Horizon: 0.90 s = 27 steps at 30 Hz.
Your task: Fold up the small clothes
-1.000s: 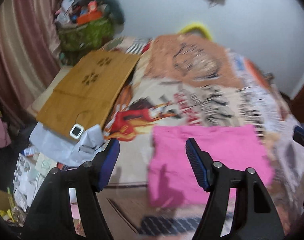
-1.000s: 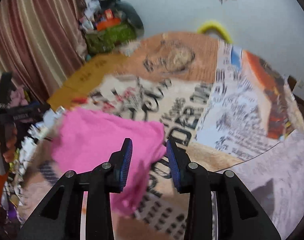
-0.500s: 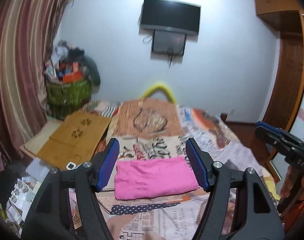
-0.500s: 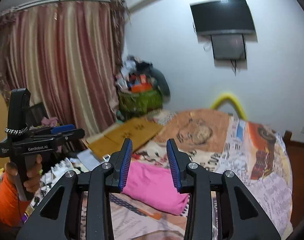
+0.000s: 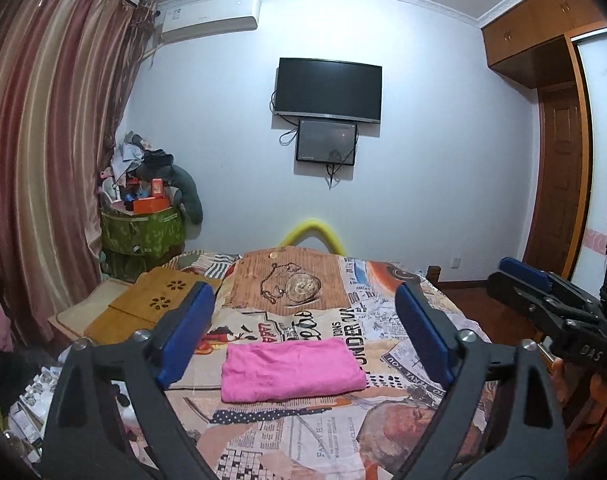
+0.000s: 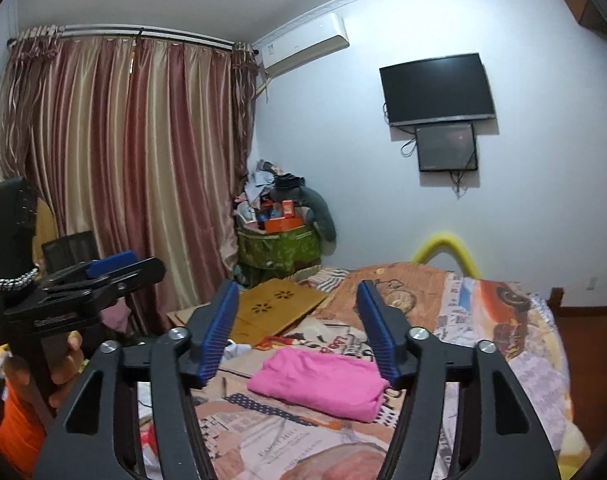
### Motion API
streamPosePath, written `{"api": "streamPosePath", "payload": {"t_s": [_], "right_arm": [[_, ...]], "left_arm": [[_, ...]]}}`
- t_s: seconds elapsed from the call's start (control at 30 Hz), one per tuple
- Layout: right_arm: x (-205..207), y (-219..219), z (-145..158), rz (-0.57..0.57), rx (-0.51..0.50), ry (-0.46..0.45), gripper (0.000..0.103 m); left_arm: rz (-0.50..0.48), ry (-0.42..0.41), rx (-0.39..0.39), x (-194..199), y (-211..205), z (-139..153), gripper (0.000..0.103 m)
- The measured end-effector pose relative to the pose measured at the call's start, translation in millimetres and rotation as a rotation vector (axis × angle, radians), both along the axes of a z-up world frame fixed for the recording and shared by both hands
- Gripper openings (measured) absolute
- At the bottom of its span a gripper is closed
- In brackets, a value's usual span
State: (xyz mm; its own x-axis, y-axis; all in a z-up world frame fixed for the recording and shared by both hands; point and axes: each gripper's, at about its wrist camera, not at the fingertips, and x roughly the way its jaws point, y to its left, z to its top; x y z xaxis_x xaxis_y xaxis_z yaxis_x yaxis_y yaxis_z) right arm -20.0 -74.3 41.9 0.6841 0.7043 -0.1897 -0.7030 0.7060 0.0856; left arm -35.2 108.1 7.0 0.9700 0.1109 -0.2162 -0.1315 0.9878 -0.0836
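On bed [image 5: 383, 432] folded pink garment [image 5: 291, 370]; left claw [image 5: 303, 336], right claw [image 6: 299, 332] both agape, empty.

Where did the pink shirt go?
The folded pink cloth lies flat on the printed bedspread, centred between the left gripper fingers, right of the wooden board.

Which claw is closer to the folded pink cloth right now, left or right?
Neither, as far as I can tell. The left claw and the right claw are both open, empty and raised well back from the pink cloth, which lies folded on the bed.
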Motion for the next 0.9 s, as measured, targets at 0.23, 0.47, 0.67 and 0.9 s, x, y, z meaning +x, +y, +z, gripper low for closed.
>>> {"api": "streamPosePath", "payload": {"t_s": [0.23,0.47,0.67,0.9], "right_arm": [[-2.0,-5.3,0.7,-0.059,0.012,0.004,0.1],[-7.8,-5.4,-1.1,-0.063,0.007,0.003,0.102],[-10.8,-8.7,-0.9,-0.068,0.005,-0.002,0.102],[-12.9,-8.2,-1.2,-0.079,-0.004,-0.008,0.102]], "left_arm": [[0.013,0.001,0.001,-6.4,-1.8,-4.5,0.103],[0.017,-0.003,0.003,-5.4,-1.9,-4.8,0.103],[0.017,-0.007,0.004,-6.2,-3.6,-3.0,0.103],[0.004,-0.013,0.013,-9.2,-5.5,-2.2,0.103]]}}
